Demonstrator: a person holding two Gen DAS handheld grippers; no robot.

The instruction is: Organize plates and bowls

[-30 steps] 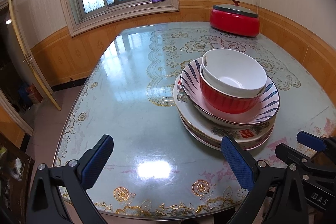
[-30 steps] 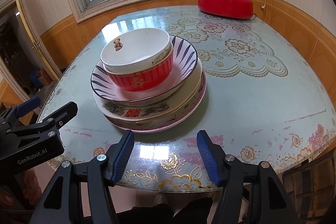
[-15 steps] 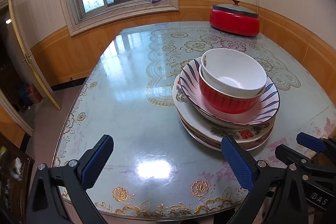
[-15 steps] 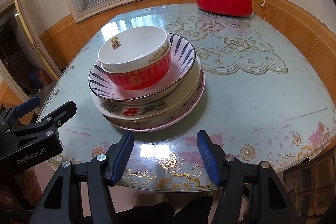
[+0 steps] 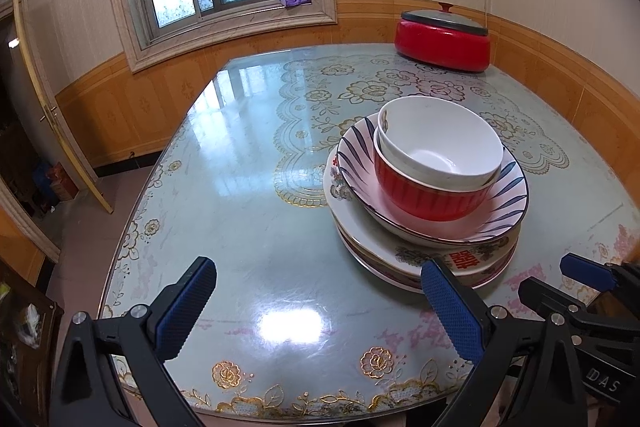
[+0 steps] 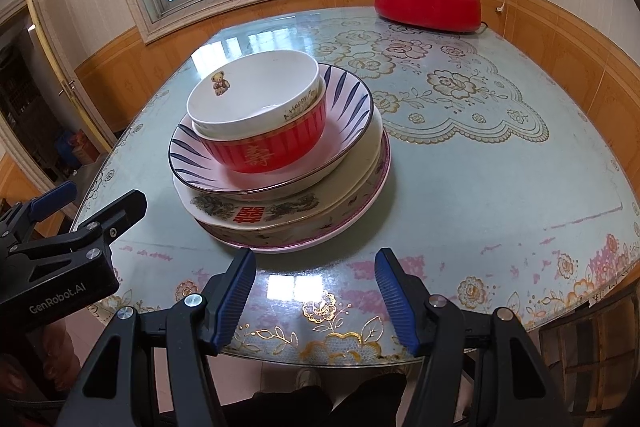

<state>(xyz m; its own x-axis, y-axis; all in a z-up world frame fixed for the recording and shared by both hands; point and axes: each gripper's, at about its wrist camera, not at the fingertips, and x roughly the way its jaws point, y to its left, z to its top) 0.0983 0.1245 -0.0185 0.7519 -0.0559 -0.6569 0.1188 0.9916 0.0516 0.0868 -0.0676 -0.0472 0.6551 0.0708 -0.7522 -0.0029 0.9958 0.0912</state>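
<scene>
One stack of dishes stands on the table. A white bowl (image 5: 440,139) (image 6: 256,95) sits inside a red bowl (image 5: 432,195) (image 6: 264,153), in a blue-striped dish (image 5: 356,151) (image 6: 348,95), on a floral plate (image 5: 400,251) (image 6: 248,211) and a pink-rimmed plate (image 6: 344,223). My left gripper (image 5: 320,303) is open and empty, near and left of the stack. My right gripper (image 6: 314,291) is open and empty, just in front of the stack.
A red lidded electric pot (image 5: 442,41) (image 6: 428,1) stands at the table's far right corner. The glass-topped table (image 5: 248,155) (image 6: 480,155) has a floral cloth. A window, wood-panelled walls and a door at left surround it. A wooden chair (image 6: 592,351) is at lower right.
Both grippers have moved slightly nearer the stack and stay open. The dishes have not moved.
</scene>
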